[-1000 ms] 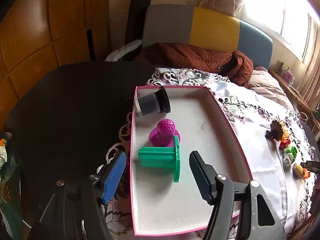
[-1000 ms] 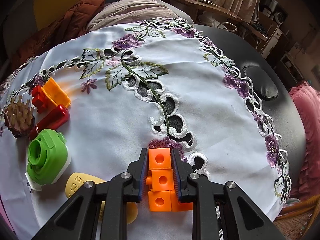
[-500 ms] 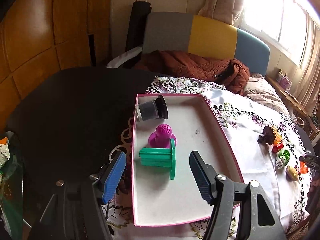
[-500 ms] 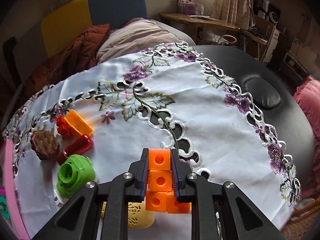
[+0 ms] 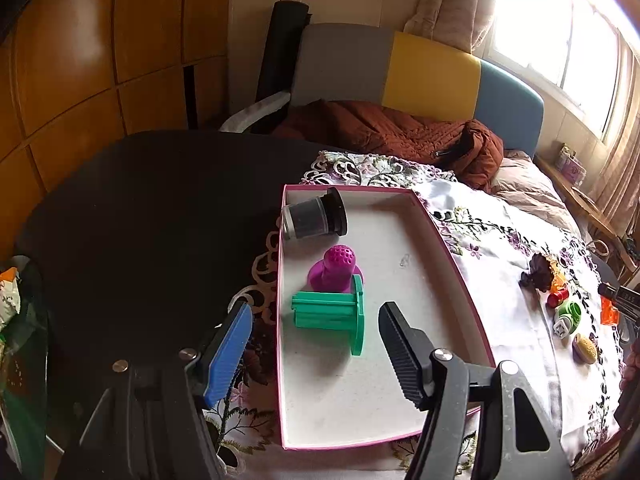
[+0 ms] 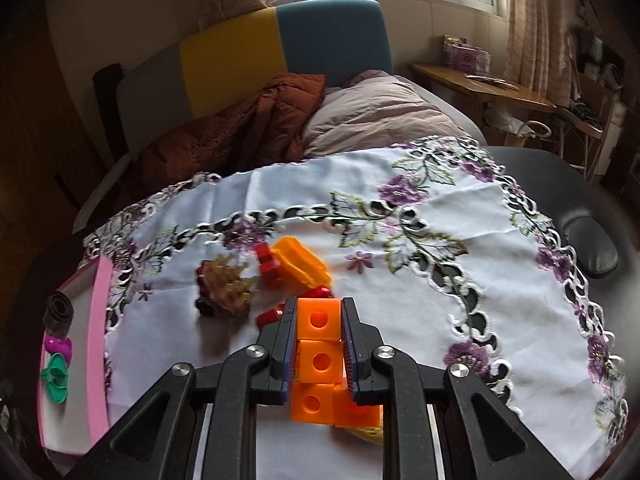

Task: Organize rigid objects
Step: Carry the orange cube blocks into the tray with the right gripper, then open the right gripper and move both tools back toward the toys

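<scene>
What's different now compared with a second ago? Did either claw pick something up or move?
The right gripper, clamped on the orange block piece throughout, has lifted it off the tablecloth and swung toward the pink-rimmed tray, which has come into its view. The left gripper has barely moved, open and empty over the tray, where the black jar, purple piece and green piece lie unchanged.

no legible text, labels or numbers
</scene>
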### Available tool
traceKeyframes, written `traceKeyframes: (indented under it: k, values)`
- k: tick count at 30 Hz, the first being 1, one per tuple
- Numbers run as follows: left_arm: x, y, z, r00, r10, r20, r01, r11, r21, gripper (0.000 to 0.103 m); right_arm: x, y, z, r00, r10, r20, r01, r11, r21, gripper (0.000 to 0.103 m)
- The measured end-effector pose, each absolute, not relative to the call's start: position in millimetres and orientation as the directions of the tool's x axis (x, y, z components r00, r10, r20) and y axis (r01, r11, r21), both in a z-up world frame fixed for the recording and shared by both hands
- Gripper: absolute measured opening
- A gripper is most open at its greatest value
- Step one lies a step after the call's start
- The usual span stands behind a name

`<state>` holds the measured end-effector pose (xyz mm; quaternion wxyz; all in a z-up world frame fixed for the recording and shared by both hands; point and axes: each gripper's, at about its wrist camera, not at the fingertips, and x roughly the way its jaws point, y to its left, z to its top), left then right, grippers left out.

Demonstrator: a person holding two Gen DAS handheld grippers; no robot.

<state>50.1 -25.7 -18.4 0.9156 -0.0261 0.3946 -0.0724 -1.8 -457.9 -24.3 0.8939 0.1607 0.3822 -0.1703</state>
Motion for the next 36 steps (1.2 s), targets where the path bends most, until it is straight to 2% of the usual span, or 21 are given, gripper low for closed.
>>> traceKeyframes:
  k: [8,13,16,19,27,31,32,34,36]
  values:
    - [49.4,-14.6,-19.7,0.679,-0.142,-0.721,0.087,0.990,-0.112,0.067,47.7,-346.9,0.8,0.704,0.069,-0.707,0.129,0.966,0.224,0.020]
    - [48.5,-5.2,-21.1,0.680,-0.124,-0.723,0.065,0.992,-0.109,0.067,81.4,-267.0,-5.1,0.654,0.228,-0.721,-0.057,0.965,0.254,0.020]
    - [48.6,1.4,-21.6,0.682,-0.116,-0.722,0.050,0.992,-0.113,0.067,99.0,-229.0,-21.6,0.605,0.272,-0.748,-0.122,0.961,0.250,0.020]
    - [48.6,7.4,-22.9,0.682,-0.112,-0.723,0.037,0.992,-0.118,0.067,119.0,-207.6,-45.3,0.537,0.306,-0.786,-0.142,0.951,0.274,0.020]
    - [50.0,23.2,-29.4,0.673,-0.097,-0.733,-0.001,0.991,-0.132,0.067,171.1,-186.7,-92.9,0.444,0.253,-0.860,-0.076,0.967,0.245,0.021]
    - [50.7,27.8,-31.6,0.670,-0.091,-0.736,-0.010,0.991,-0.132,0.067,178.9,-187.6,-99.5,0.433,0.260,-0.863,-0.058,0.963,0.262,0.024]
    - [50.7,28.5,-32.1,0.671,-0.089,-0.736,-0.012,0.991,-0.132,0.067,177.1,-188.4,-96.9,0.444,0.266,-0.856,-0.062,0.962,0.266,0.024]
    - [51.1,28.7,-33.6,0.669,-0.085,-0.738,-0.016,0.992,-0.128,0.067,170.9,-189.9,-91.2,0.461,0.265,-0.847,-0.071,0.962,0.263,0.033]
    - [50.6,28.1,-33.4,0.668,-0.085,-0.739,-0.018,0.991,-0.130,0.067,163.1,-190.3,-83.0,0.482,0.260,-0.837,-0.087,0.964,0.250,0.035]
